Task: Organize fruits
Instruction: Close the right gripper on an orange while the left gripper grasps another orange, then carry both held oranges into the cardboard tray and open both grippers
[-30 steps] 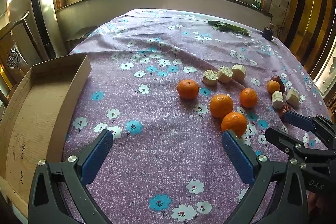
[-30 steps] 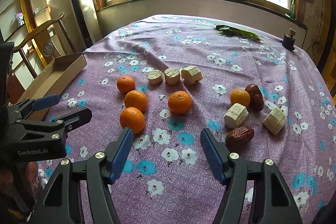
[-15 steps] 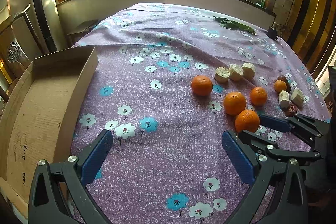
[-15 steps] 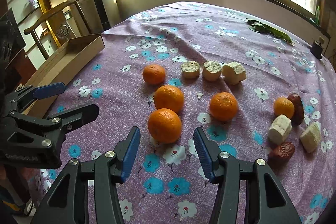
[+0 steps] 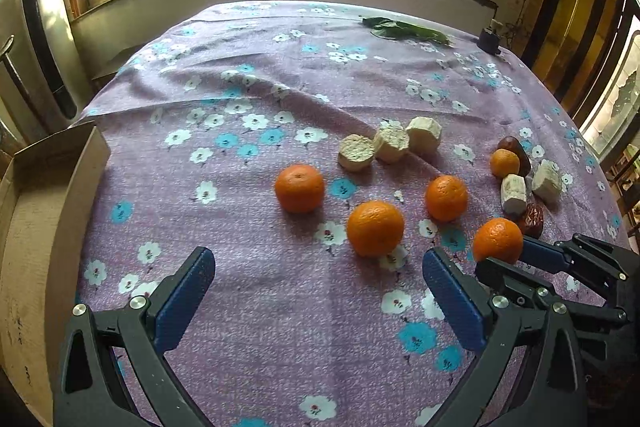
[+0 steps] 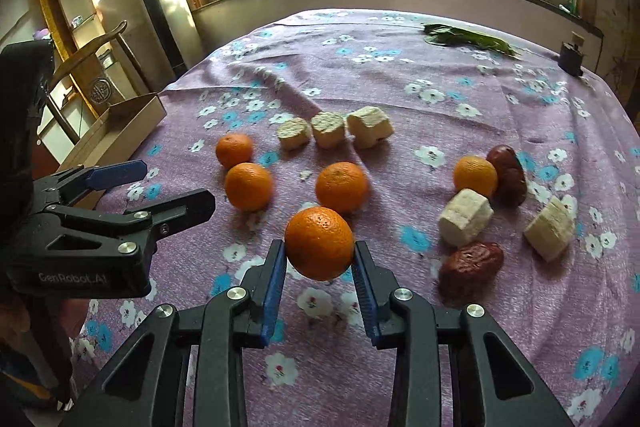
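Cardboard box (image 5: 36, 227) is cut off at the frame edge. Right gripper (image 6: 320, 269) — apart a second ago — has just closed on the nearest orange (image 6: 319, 243); left gripper (image 5: 316, 295) gapes empty above the tablecloth (image 5: 280, 327).

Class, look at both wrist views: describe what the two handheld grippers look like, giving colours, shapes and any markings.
Both are black plastic frames with triangular cut-outs and silver round bolts. Each finger ends in a flat blue ribbed pad. The left gripper carries pale lettering reading GenRobot.AI on its side. The right gripper looks the same build; no cables show.
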Available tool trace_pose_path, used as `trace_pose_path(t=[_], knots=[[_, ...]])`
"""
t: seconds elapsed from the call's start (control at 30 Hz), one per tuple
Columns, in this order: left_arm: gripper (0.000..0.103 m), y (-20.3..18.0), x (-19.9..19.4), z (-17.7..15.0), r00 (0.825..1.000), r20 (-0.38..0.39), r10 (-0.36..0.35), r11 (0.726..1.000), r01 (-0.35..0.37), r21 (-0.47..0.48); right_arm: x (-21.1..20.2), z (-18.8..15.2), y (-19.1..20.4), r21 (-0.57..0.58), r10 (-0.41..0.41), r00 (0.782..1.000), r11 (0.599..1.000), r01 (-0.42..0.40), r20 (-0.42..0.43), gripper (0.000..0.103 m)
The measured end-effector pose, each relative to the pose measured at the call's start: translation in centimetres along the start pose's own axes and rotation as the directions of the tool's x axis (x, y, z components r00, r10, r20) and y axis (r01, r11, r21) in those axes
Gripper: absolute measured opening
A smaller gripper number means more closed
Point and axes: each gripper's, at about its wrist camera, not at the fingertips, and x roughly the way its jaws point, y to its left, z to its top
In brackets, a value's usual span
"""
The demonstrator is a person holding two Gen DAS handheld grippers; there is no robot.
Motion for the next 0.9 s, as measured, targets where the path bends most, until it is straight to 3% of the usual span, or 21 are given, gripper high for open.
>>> trace_pose_path(t=[0.13, 0.2, 0.27, 0.33, 0.37, 0.4, 0.67, 0.9], knots=[[0.101, -1.3, 1.8, 0.6, 1.000, -0.023, -0.008, 1.000, 0.008, 0.025, -0.4, -0.1, -1.0, 0.019, 0.001, 1.000, 1.000, -0.001, 0.010, 0.036], [0.091, -1.6, 2.5, 0.7, 1.000, -0.026, -0.013, 0.999, 0.014, 0.031, -0.4, -0.2, -1.2, 0.021, 0.006, 1.000, 1.000, -0.007, 0.014, 0.036], [0.056, -1.7, 3.4, 0.8, 0.999, -0.047, -0.018, 0.999, 0.019, 0.028, -0.4, -0.2, -1.3, 0.024, 0.010, 1.000, 1.000, -0.010, 0.015, 0.036], [0.049, -1.5, 3.5, 0.7, 0.998, -0.042, -0.045, 0.999, 0.046, 0.017, -0.4, -0.3, -1.3, 0.026, 0.013, 1.000, 1.000, -0.014, 0.015, 0.036], [0.034, -1.5, 3.3, 0.7, 0.997, -0.043, -0.063, 0.998, 0.064, 0.014, -0.4, -0.3, -1.2, 0.026, 0.015, 1.000, 1.000, -0.016, 0.017, 0.036], [0.033, -1.5, 3.2, 0.7, 0.995, -0.045, -0.089, 0.996, 0.089, 0.007, -0.5, -0.3, -1.1, 0.025, 0.016, 1.000, 1.000, -0.017, 0.020, 0.036], [0.033, -0.2, 0.0, -0.4, 1.000, -0.006, -0.012, 1.000, 0.012, -0.007, -1.3, -0.1, 0.6, 0.003, 0.034, 0.999, 0.999, -0.034, 0.033, 0.036], [0.033, 2.5, -3.8, -1.3, 0.998, 0.028, 0.058, 0.998, -0.058, -0.019, -1.3, 1.0, 4.6, -0.068, 0.092, 0.995, 0.994, -0.089, 0.039, 0.037]])
